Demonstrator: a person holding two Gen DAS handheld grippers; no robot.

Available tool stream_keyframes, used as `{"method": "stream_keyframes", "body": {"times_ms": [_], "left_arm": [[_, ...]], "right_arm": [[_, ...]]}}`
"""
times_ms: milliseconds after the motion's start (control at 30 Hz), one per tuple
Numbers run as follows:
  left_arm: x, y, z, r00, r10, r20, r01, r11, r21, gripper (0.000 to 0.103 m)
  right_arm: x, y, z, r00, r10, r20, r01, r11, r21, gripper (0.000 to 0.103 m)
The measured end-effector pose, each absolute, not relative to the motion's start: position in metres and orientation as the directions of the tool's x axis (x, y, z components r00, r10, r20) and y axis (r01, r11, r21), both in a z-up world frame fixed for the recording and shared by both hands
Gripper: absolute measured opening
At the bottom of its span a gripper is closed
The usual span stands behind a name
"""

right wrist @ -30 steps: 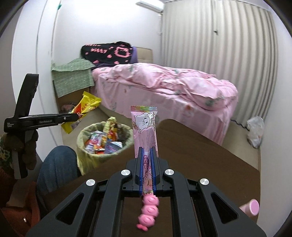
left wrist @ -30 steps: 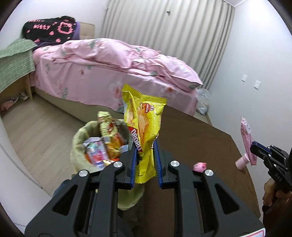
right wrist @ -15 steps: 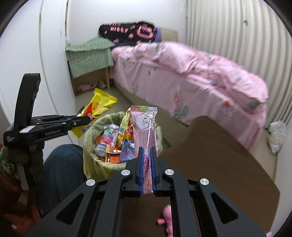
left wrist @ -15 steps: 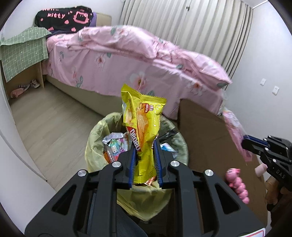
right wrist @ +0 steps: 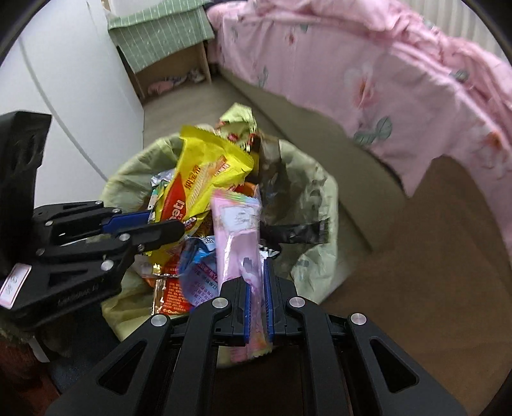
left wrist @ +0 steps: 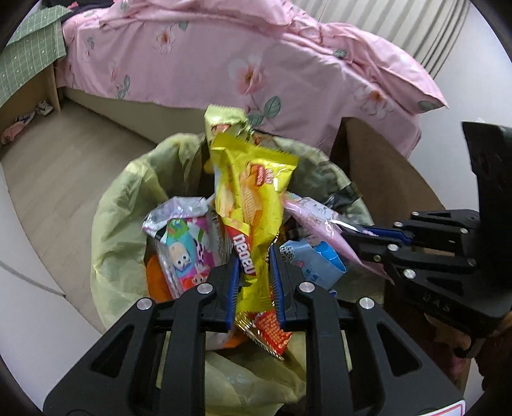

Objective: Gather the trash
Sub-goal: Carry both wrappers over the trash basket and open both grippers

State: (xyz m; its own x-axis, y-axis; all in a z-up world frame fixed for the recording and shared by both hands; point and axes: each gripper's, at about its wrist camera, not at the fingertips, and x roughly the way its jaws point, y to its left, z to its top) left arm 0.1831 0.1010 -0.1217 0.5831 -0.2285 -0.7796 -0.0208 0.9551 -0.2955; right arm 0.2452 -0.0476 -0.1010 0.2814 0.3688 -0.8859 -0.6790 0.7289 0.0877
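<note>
Left wrist view: yellow wafer wrapper (left wrist: 252, 204) clamped upright in the left gripper (left wrist: 254, 281) above the lined trash bin (left wrist: 118, 204). Right gripper (right wrist: 256, 300), jaws nearly closed, pinches a pink wrapper (right wrist: 236, 230) over the same bin, beside the pink-covered bed (left wrist: 288, 64).

You are looking at a bedroom. A bed (left wrist: 288, 64) is standing across the far side, and a pink floral duvet (right wrist: 400, 80) is hanging over its edge. Pale wood-look flooring (left wrist: 73, 160) is running beside it. A green checked cloth (right wrist: 160, 32) is covering a low wooden shelf unit (left wrist: 48, 86) by the white wall (right wrist: 70, 83). Striped curtains (left wrist: 425, 28) are hanging behind the bed. A brown tabletop (right wrist: 432, 256) is occupying the near right.
</note>
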Motion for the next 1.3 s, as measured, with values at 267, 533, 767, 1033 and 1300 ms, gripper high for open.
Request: {"method": "stream_keyframes", "body": {"times_ms": [267,533,767,1033,1300], "left_arm": [[0.17,0.111,-0.122,0.598,-0.219,-0.771,-0.063,0.946,-0.318,0.018],[0.16,0.114,-0.124,0.585,-0.25,-0.772,-0.067,0.933,-0.353,0.018],[0.154,0.12,-0.115,0.617,-0.281,-0.735,-0.072,0.91,-0.408,0.034],[0.129,0.125,-0.087,0.673,-0.205,-0.71,-0.126,0.915,-0.383,0.057],[0.091,0.093,-0.051,0.728,-0.091,-0.679,-0.131,0.954,-0.269,0.083]], "right_arm": [[0.256,-0.047,-0.114,0.259,0.375,-0.89,-0.661,0.741,0.12,0.008],[0.25,-0.05,-0.106,0.272,0.42,-0.866,-0.657,0.739,0.152,0.008],[0.246,-0.053,-0.094,0.289,0.472,-0.833,-0.632,0.748,0.204,0.01],[0.226,-0.071,-0.08,0.324,0.474,-0.819,-0.632,0.753,0.185,0.044],[0.189,-0.123,-0.038,0.471,0.505,-0.724,-0.561,0.804,0.196,0.044]]}}
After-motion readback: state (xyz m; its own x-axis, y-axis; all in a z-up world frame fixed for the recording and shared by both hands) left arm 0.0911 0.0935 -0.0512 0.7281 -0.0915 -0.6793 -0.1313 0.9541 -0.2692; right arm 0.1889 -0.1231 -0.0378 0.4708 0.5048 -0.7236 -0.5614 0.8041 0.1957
